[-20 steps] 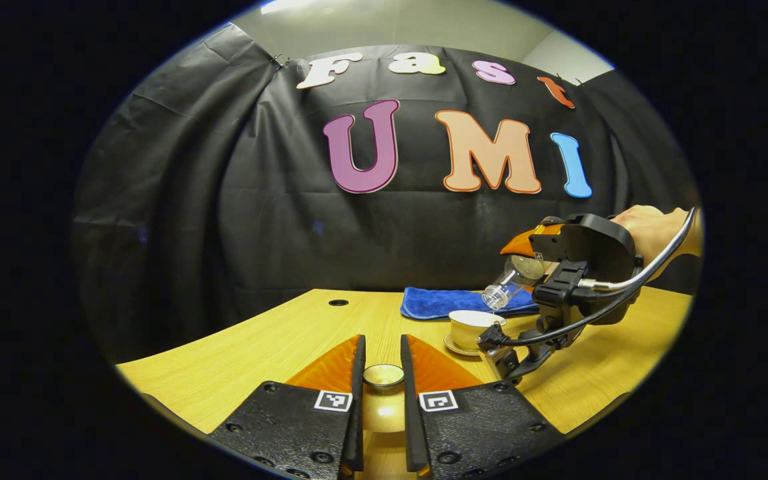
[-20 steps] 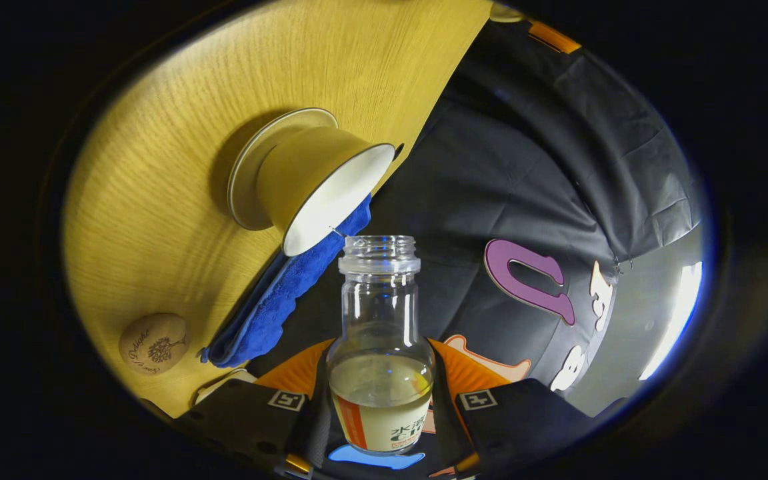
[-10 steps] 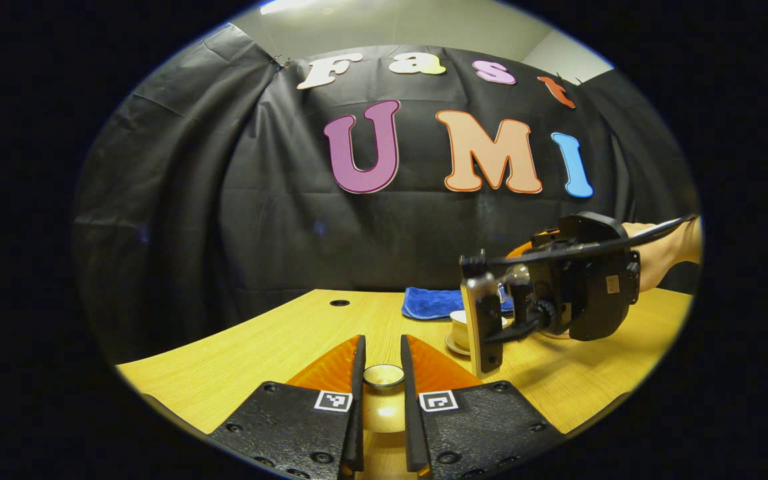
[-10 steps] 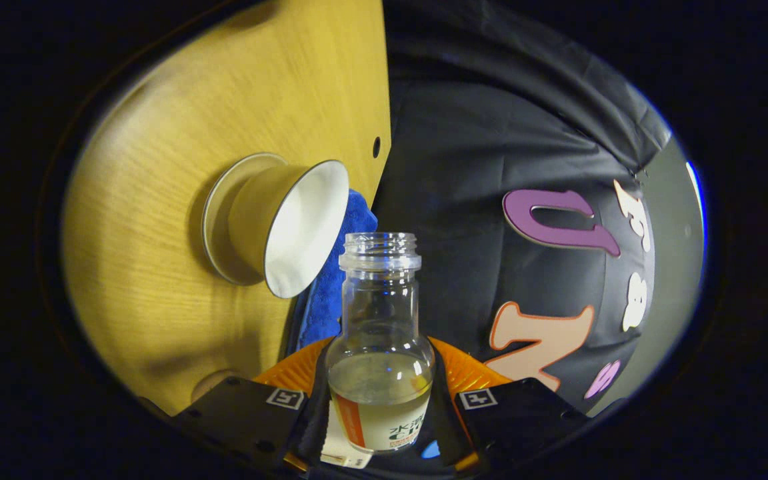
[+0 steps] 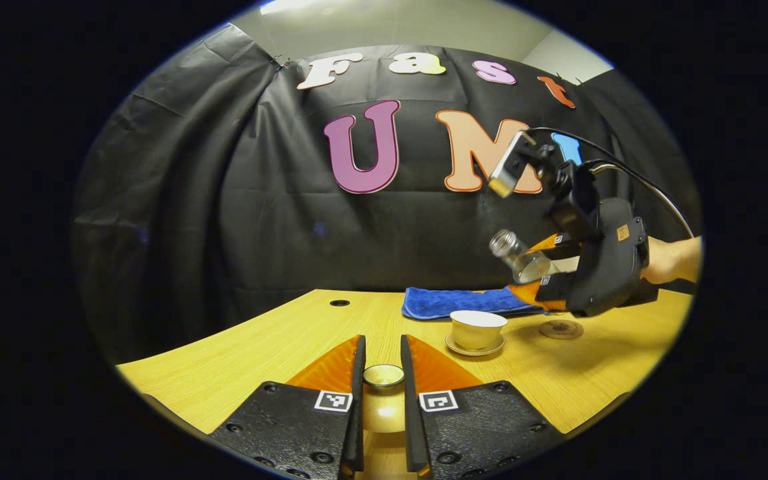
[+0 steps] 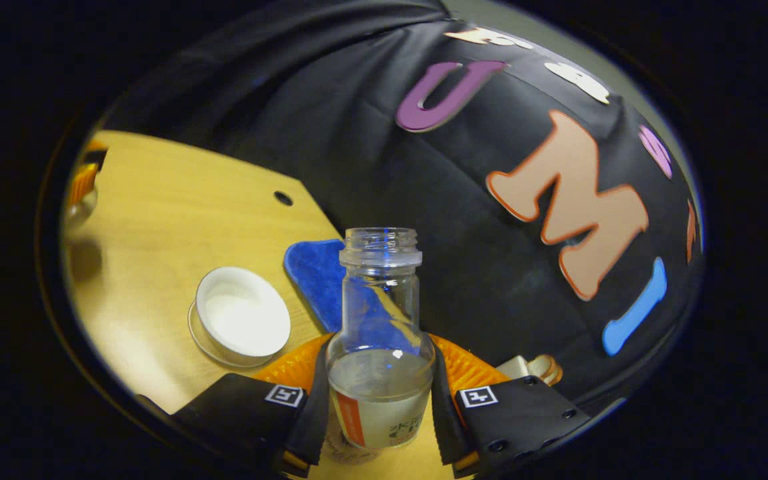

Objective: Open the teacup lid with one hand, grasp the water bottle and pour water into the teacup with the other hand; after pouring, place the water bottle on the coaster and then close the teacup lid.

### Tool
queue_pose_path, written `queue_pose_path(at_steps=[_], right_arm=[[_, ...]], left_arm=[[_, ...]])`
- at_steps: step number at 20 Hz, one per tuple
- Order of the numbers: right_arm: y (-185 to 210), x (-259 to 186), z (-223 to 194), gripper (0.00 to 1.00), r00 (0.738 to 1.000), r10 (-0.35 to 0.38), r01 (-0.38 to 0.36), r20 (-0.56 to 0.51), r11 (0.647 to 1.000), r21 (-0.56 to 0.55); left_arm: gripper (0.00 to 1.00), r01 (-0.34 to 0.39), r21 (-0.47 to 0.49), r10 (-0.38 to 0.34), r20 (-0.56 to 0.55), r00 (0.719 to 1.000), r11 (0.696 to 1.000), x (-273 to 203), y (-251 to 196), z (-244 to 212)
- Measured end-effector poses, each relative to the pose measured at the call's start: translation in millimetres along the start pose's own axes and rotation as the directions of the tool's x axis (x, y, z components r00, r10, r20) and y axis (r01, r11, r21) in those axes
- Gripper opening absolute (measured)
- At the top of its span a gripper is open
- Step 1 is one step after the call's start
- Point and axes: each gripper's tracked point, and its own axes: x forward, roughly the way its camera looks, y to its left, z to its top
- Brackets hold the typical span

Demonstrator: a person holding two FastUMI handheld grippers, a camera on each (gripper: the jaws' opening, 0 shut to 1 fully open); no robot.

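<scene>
Right hand-held gripper (image 6: 379,407) clamps the bottle (image 6: 379,347), raised clear of the teacup (image 5: 478,329). Left hand-held gripper (image 5: 383,380) grips the lid (image 5: 383,376), leaving the teacup open.

Looking out from the left gripper view, I've got loads of bare tabletop (image 5: 271,347) on the left side, nothing on it but a small hole near the far edge. The right side is the crowded bit: the open teacup (image 5: 478,329) on its saucer sits mid-table, the blue cloth (image 5: 454,301) lies just behind it along the far edge, and the round coaster (image 5: 561,329) is just right of the cup. The air above the coaster is taken up by my right tongs (image 5: 536,273), held tilted with the water bottle (image 5: 519,255) in them, clear of the cup. Between my left tongs (image 5: 382,373) sits the teacup lid (image 5: 383,375), so that slot is full. The black wall closes off the far side.
</scene>
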Motion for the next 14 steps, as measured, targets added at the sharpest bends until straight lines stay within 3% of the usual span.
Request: queue_pose_path(at_steps=[4,8,11,14], right_arm=[[-16,4,-8,0.67,0.993,-0.103,0.092,0.056,0.98,0.179],[-12,18,-19,0.69,0.987,-0.142,0.099,0.076,0.909,0.405],[-13,25,-26,0.7,0.98,-0.189,0.137,0.062,0.866,0.48],[-7,24,-33,0.69,0.984,-0.174,0.128,0.036,0.835,0.535]], left_arm=[[0.22,0.0,0.0,0.0,0.0,1.0,1.0,1,0,0],[0.22,-0.003,0.0,0.003,0.0,1.0,1.0,1,0,0],[0.22,-0.003,0.001,0.003,0.0,1.0,1.0,0,0,1],[0.22,-0.003,0.001,0.003,0.0,1.0,1.0,1,0,0]])
